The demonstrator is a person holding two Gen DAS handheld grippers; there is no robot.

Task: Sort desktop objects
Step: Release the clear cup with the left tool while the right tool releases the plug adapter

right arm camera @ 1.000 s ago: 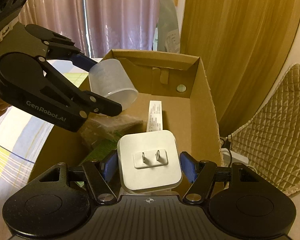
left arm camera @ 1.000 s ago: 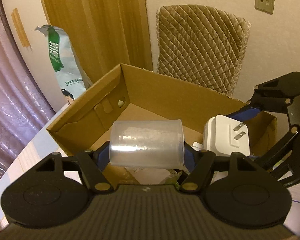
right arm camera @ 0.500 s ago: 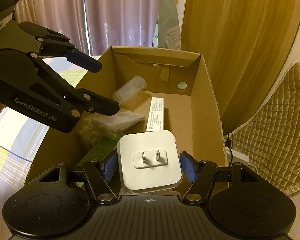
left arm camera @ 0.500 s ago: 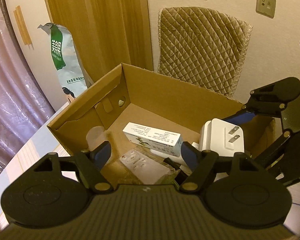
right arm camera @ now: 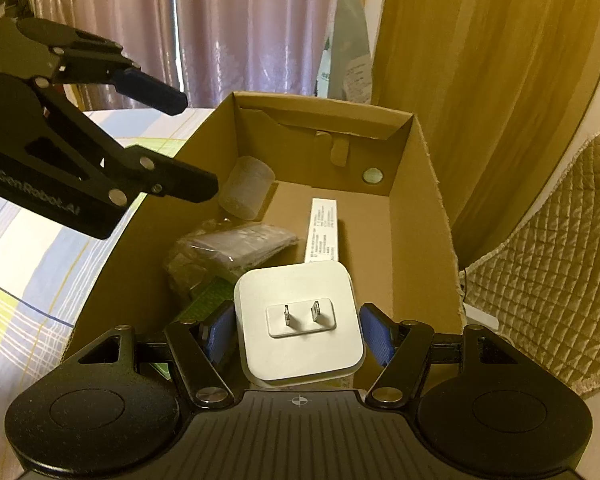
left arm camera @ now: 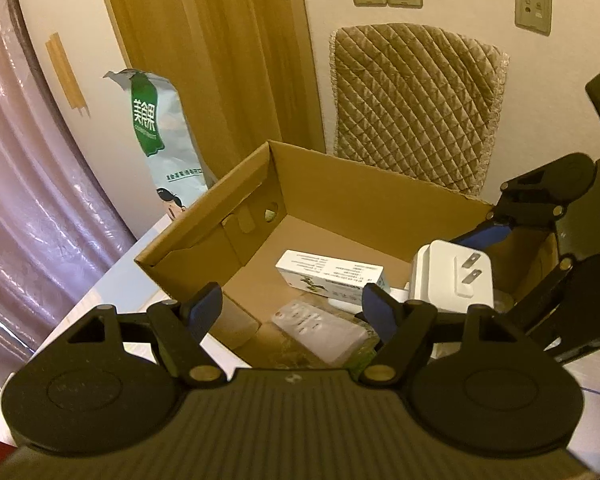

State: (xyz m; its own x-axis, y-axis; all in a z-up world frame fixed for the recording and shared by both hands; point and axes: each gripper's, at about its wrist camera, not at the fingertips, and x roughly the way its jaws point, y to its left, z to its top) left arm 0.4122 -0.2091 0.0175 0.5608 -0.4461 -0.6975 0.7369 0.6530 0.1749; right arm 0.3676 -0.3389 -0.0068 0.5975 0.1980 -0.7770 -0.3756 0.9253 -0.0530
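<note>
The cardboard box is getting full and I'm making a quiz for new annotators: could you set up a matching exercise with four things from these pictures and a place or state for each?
Things:
1. charger
2. clear cup
3. long white carton
4. left gripper

Places or states:
A. lying on its side in a box corner
B. open and holding nothing
C. clamped in the right gripper, prongs facing the camera
D. flat on the box floor, printed side up

Pairs: 1-C, 2-A, 3-D, 4-B
</note>
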